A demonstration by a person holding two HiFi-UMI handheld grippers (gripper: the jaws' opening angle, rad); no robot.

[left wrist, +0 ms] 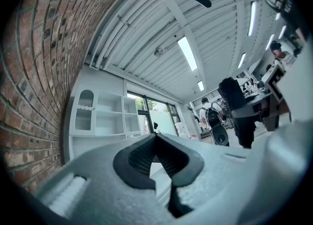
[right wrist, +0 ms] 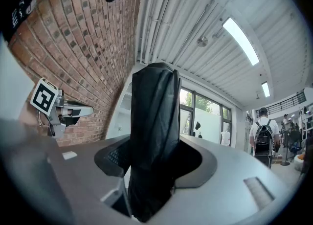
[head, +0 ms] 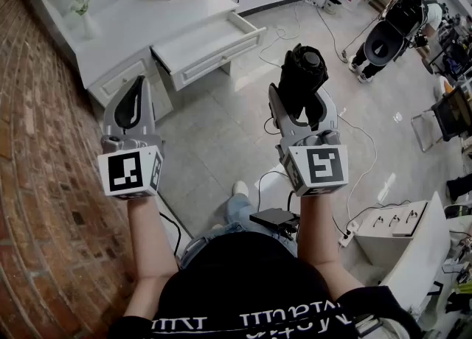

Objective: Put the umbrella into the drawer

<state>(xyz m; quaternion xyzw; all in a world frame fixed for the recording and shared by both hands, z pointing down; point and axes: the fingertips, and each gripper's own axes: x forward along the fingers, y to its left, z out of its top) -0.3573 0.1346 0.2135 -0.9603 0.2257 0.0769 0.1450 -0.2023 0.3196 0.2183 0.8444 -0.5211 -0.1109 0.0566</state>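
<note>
right tool (head: pixel 299 99) clamps umbrella (head: pixel 302 72) — open drawer (head: pixel 210 43) ahead, across tiled floor (head: pixel 221 131)

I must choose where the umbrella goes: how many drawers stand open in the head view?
1: the open drawer of the white desk, ahead and left of the umbrella that the right tool holds. Others may be hidden outside the view.

**Grey grippers, black shirt**

The left gripper (head: pixel 136 88) and the right gripper (head: pixel 301 105) are pale grey moulded shells, and their jaws are lined with black ribbed pads (the ribbing shows best in the gripper views). The left marker cube (head: pixel 131 173) and the right marker cube (head: pixel 318 167) are white with black square patterns. The person wears a black short-sleeved T-shirt (head: pixel 243 286) with white lettering, blue jeans (head: pixel 234 216) and a white shoe (head: pixel 240 188).
</note>
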